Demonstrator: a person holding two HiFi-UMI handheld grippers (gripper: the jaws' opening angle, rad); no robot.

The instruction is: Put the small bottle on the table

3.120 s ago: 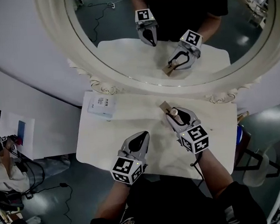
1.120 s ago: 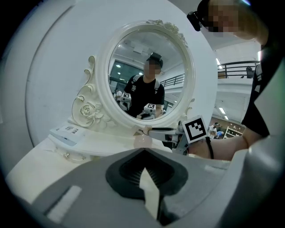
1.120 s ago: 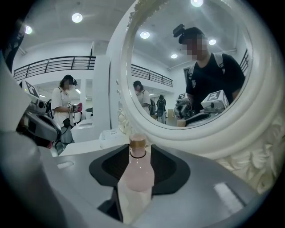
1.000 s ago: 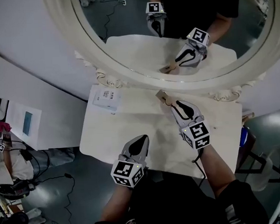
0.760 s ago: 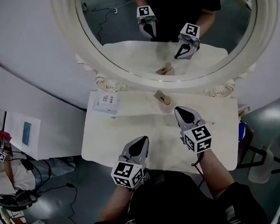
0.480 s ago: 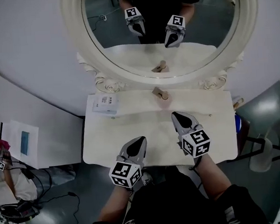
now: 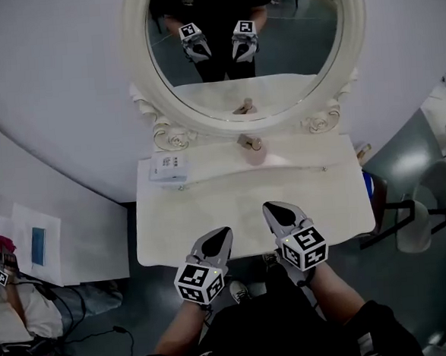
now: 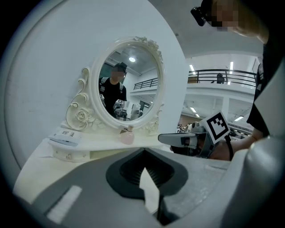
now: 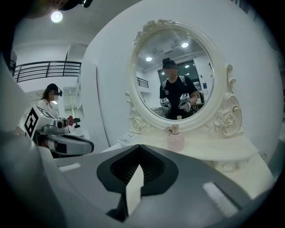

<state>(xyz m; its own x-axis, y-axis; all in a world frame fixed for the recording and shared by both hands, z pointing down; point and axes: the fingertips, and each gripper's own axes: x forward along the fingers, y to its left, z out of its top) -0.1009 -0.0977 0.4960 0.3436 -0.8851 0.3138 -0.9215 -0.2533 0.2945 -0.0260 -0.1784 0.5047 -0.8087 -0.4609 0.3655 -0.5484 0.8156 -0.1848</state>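
Note:
The small pink bottle [image 7: 252, 148] with a tan cap stands upright on the raised back shelf of the white dressing table [image 7: 210, 212], just under the oval mirror [image 7: 244, 50]. It also shows in the left gripper view [image 8: 127, 136] and the right gripper view [image 9: 175, 138]. My right gripper [image 7: 271, 207] is shut and empty, well short of the bottle, over the table's near half. At the table's front edge my left gripper [image 7: 221, 233] is also shut with nothing in it.
A flat white box [image 7: 167, 167] lies on the shelf's left end. The mirror's carved frame [image 7: 171, 139] rises behind the shelf. A chair [image 7: 409, 225] stands right of the table. A person [image 9: 50, 104] is far off to the left.
My right gripper has let go of the bottle, which now stands alone on the shelf. The right gripper has drawn back toward the table's front edge; the left has hardly moved.

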